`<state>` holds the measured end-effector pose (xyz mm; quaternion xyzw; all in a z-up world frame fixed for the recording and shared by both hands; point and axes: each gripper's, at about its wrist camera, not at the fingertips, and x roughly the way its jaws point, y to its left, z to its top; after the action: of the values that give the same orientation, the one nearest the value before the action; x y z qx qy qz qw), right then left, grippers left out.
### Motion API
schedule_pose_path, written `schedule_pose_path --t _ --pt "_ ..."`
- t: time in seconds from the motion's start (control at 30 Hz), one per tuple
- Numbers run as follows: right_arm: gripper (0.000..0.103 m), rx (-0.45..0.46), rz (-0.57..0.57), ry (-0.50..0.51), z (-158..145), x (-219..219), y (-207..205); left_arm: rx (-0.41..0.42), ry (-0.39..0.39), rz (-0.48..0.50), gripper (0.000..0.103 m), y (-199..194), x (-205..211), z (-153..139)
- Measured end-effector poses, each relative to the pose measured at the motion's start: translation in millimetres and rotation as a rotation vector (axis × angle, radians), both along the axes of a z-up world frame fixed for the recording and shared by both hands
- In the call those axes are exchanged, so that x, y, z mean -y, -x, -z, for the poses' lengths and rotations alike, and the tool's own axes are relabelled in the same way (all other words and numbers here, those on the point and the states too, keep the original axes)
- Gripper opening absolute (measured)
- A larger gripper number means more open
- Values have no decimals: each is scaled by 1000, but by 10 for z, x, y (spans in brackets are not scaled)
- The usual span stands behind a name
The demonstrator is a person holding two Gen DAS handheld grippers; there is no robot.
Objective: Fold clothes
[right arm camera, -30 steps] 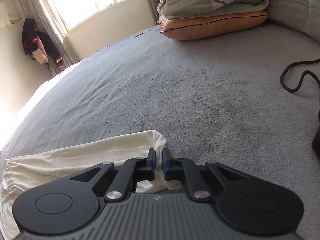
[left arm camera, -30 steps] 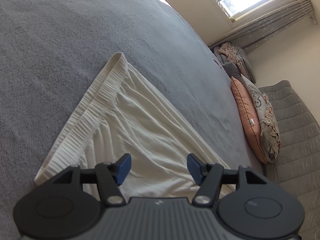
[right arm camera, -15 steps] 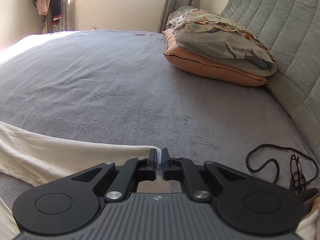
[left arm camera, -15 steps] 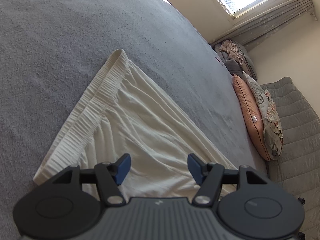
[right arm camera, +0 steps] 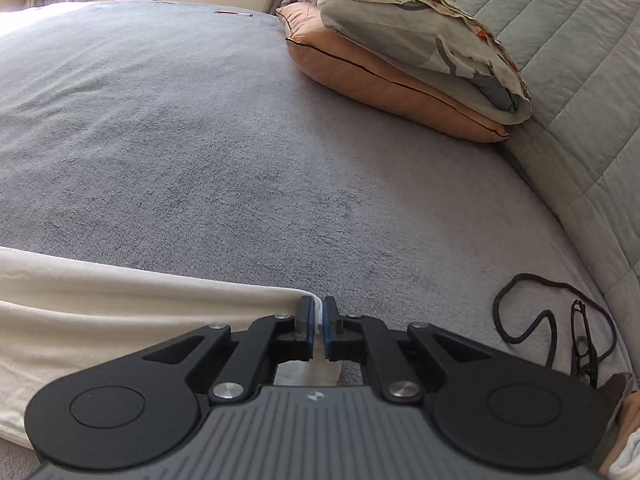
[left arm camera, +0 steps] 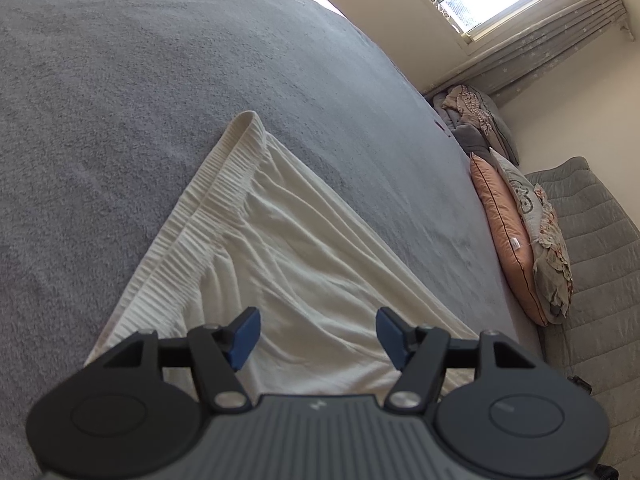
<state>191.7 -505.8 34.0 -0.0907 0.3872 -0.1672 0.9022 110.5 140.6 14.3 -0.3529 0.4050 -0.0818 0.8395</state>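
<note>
Shorts flat on the bed

Shorts are cream, wrinkly, ribbed waistband, spread on the grey bed. Left claw hangs over them, spread, nothing in it. Right claw is pinching a corner.

The right gripper, clamped on the cream garment, has swung and rolled toward the pillows, drawing the cloth's edge taut across the bed.
</note>
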Motion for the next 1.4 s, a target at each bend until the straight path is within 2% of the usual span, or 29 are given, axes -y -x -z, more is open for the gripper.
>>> schedule_pose_path --t 0.03,0.07,0.1,0.17,0.2,0.27,0.33,0.4,0.53,0.57,0.6,0.63,0.7,0.77,0.83,0.97,1.03,1.13,1.23,1.4 --pt "6 12 6 -15 -23 11 27 2 3 -1 66 5 -17 -7" --pt "12 25 13 -33 -49 26 59 2 5 -4 66 4 -28 -10" --pt "25 52 31 -75 -99 64 132 3 7 -7 66 3 -39 -13" --pt "45 145 111 -192 -216 199 381 1 11 -15 66 2 -65 -14" --pt "48 188 153 -256 -268 271 506 1 14 -22 66 6 -84 -15" --pt "49 232 260 -463 -258 476 754 0 21 -36 67 14 -120 -17" --pt "49 231 299 -704 -116 627 935 1 24 -46 67 16 -141 -24" --pt "48 221 325 -803 27 645 1012 -1 22 -51 67 16 -148 -23" --pt "49 304 364 -835 109 581 1016 -7 21 -50 67 12 -146 -8" --pt "42 322 358 -845 132 567 986 -8 21 -49 67 13 -145 -5" --pt "15 320 353 -830 149 542 950 -8 22 -48 67 15 -146 -5" --pt "5 315 354 -802 146 511 917 -7 24 -48 67 16 -148 -6" --pt "5 307 356 -743 132 451 859 -5 27 -49 67 18 -153 -11" --pt "5 327 352 -645 -5 421 901 -5 30 -52 67 16 -164 -12" --pt "5 316 348 -592 -102 422 921 -6 33 -52 67 15 -158 -11" --pt "5 300 339 -559 -222 452 1020 -7 32 -45 67 9 -133 -9" --pt "5 288 346 -539 -206 467 1060 -8 32 -42 67 7 -126 -6" --pt "5 278 354 -563 -101 505 1071 -11 30 -39 67 0 -128 4" --pt "5 210 325 -489 47 418 977 -19 26 -37 68 -13 -130 22" --pt "7 212 288 -420 93 345 970 -15 27 -59 68 -8 -250 25"
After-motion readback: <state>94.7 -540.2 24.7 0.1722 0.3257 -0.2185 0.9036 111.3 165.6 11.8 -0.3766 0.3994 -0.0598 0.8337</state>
